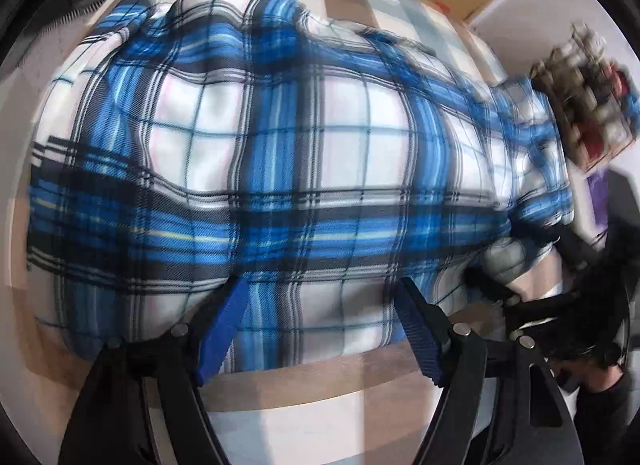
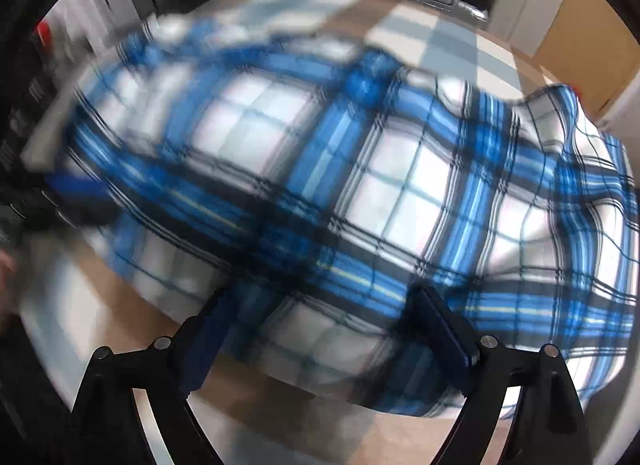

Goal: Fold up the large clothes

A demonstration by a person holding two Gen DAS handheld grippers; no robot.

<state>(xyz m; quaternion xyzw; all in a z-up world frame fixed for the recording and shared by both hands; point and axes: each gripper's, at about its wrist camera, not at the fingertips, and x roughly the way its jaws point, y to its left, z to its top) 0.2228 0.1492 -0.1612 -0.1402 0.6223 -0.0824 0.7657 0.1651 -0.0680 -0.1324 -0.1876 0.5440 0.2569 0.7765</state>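
A blue, white and black plaid shirt (image 1: 280,153) lies spread and rumpled on a table covered with a checked cloth (image 1: 304,385). The left gripper (image 1: 320,305) hangs over the shirt's near edge, its jaws apart with nothing pinched. The right gripper (image 2: 316,309) also points down at the shirt, jaws wide apart and empty.

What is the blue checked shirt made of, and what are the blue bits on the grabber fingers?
The plaid shirt looks like soft woven cloth, maybe flannel: fine slanted weave lines show and it wrinkles softly, with a matte look. The blue pads on the left gripper look like ribbed plastic or rubber; which one is hard to tell.
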